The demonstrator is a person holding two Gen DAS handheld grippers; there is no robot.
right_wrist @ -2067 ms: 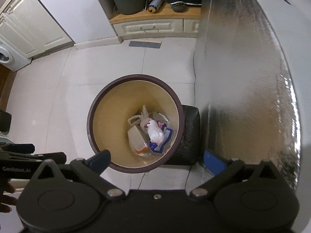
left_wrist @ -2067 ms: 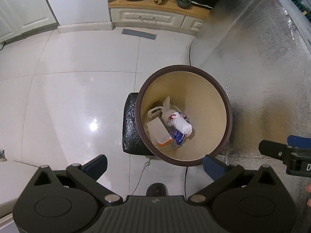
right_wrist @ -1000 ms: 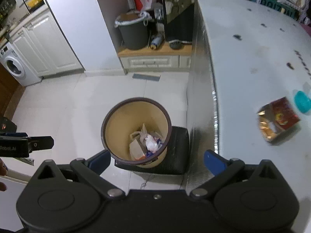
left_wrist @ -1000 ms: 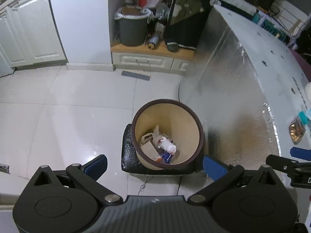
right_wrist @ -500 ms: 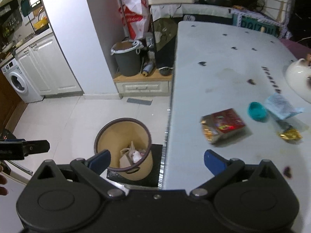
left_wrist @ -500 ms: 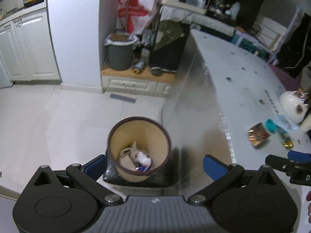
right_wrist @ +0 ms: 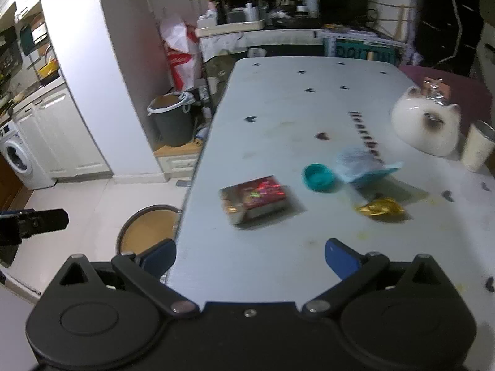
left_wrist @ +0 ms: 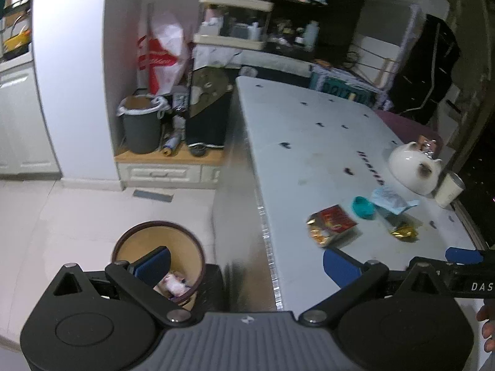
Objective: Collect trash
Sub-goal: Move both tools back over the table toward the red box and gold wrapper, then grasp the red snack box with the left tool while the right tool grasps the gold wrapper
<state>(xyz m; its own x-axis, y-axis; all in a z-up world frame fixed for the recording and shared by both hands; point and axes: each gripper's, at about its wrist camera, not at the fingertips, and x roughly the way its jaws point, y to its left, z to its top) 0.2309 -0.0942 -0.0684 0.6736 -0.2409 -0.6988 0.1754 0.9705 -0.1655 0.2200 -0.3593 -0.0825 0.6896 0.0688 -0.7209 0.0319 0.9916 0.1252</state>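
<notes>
From where I sit, both tools are empty: my left gripper (left_wrist: 246,261) has its blue-padded fingers spread wide with nothing between them, and my right gripper (right_wrist: 250,255) is likewise wide apart and holding nothing. The round tan waste bin with a dark brown rim (left_wrist: 158,251) stands on the tiled floor just beside the edge of the long white table (right_wrist: 278,117), and in the left view I can see some crumpled white and coloured rubbish already lying at its bottom, so I judge part of the job is behind me. What is left sits on the table top, close together: a red and gold foil snack packet (right_wrist: 255,199) nearest the bin side, a small teal plastic cap (right_wrist: 318,177) just beyond it, a pale blue crinkled wrapper (right_wrist: 360,165) beside the cap, and a scrunched gold foil wrapper (right_wrist: 379,208) toward the near right. The white cat-shaped ceramic pot (right_wrist: 425,130) and the cream cup (right_wrist: 476,150) next to it look like keepers, not trash. I reckon four pieces remain, with the foil packet the nearest to the right gripper.
</notes>
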